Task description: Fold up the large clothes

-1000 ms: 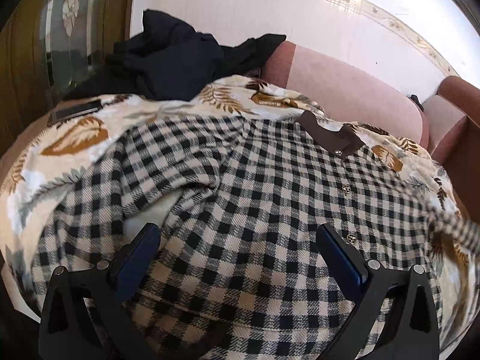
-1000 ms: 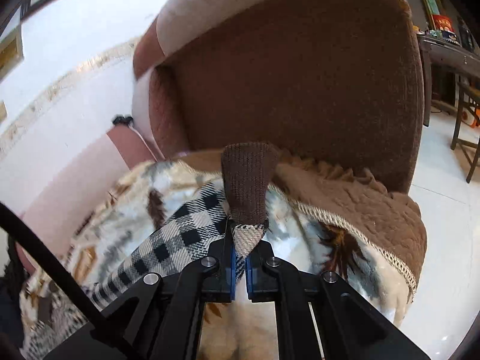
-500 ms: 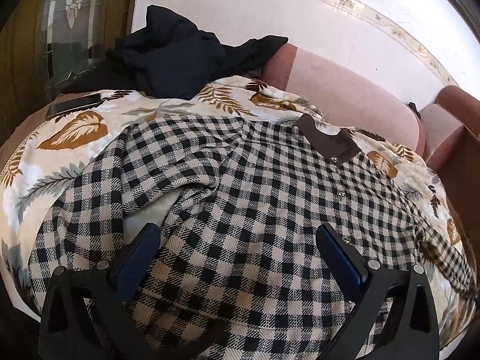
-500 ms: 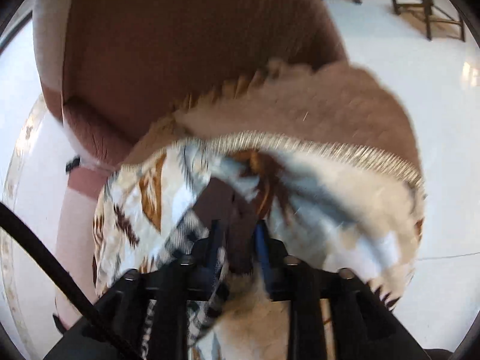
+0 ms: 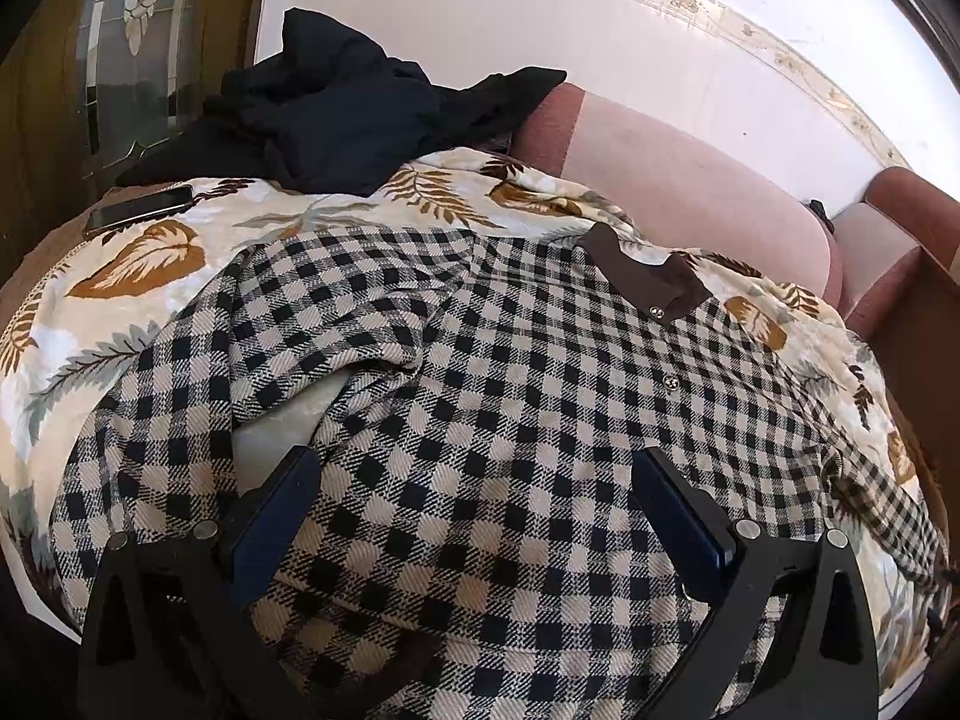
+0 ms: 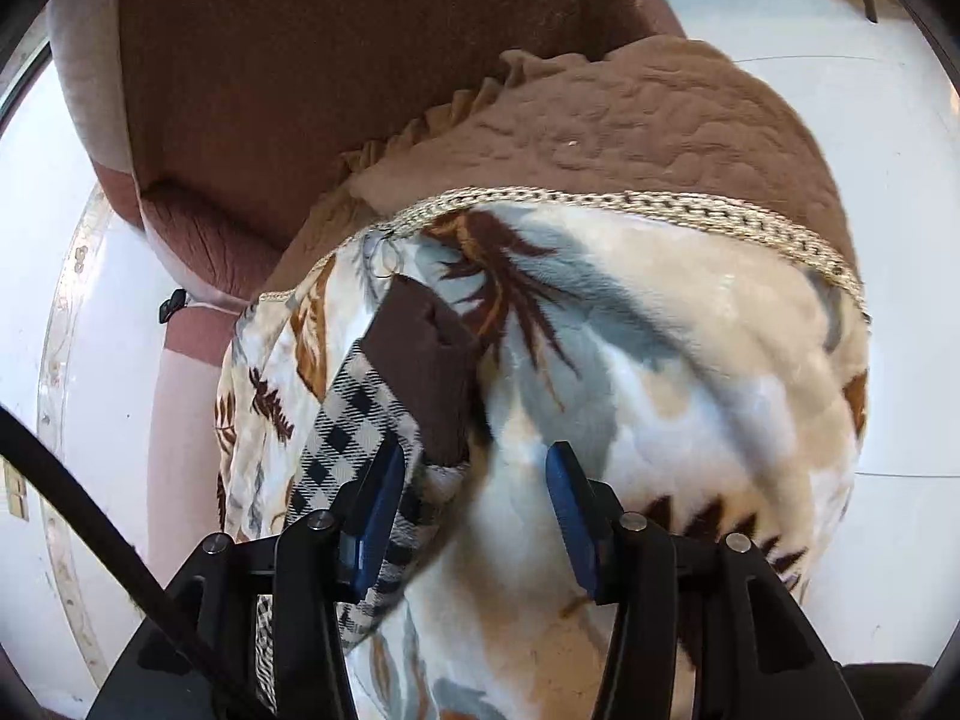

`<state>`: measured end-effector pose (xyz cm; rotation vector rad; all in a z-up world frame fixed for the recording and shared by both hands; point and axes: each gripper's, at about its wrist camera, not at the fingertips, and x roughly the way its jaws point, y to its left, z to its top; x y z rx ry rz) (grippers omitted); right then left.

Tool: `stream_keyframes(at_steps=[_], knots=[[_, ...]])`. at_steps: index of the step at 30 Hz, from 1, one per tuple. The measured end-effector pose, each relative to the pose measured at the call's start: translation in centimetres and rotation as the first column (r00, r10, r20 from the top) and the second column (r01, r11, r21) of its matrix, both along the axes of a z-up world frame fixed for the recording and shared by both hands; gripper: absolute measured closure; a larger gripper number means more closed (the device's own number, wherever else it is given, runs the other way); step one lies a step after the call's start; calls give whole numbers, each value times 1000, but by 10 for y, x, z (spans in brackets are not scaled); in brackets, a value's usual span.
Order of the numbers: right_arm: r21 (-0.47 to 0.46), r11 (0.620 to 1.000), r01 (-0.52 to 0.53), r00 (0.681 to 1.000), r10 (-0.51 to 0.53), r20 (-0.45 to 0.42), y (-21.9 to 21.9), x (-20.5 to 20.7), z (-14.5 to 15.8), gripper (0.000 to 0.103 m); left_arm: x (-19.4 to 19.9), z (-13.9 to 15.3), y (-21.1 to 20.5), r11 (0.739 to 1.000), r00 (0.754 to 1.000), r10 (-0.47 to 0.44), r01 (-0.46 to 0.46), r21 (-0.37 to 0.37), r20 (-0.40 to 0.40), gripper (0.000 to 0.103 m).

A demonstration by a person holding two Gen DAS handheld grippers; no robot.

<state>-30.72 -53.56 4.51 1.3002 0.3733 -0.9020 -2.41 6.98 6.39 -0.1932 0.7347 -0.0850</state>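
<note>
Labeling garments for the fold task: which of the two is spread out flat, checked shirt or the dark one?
The checked shirt, spread across the leaf-print blanket under the open left gripper. The dark garment lies crumpled behind it.

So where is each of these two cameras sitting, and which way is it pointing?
Left wrist: sits on the left gripper, looking forward and down over the checked shirt spread on the leaf blanket, toward the wall; its two open fingers show.
Right wrist: sits on the right gripper, looking at the shirt's brown cuff, with an armchair and floor beyond; its open fingers show.
Shared: both see the same shirt and blanket.
</note>
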Motion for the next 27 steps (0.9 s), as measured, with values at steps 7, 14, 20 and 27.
stream_keyframes(at_steps=[7, 14, 20, 27], knots=[[-94, 990, -102, 991, 93, -95, 6, 49, 10, 47, -3, 10, 20, 999, 999, 41, -40, -19, 28, 0], [-267, 915, -304, 917, 205, -343, 36, 109, 35, 94, -1, 10, 45, 994, 996, 94, -93, -51, 10, 0], [-462, 722, -514, 792, 194, -578, 90, 165, 66, 98, 4, 12, 63, 987, 991, 133, -133, -89, -8, 0], [-443, 524, -727, 670, 400, -626, 183, 252, 69, 98, 33, 39, 86, 983, 990, 142, -140, -120, 10, 0]])
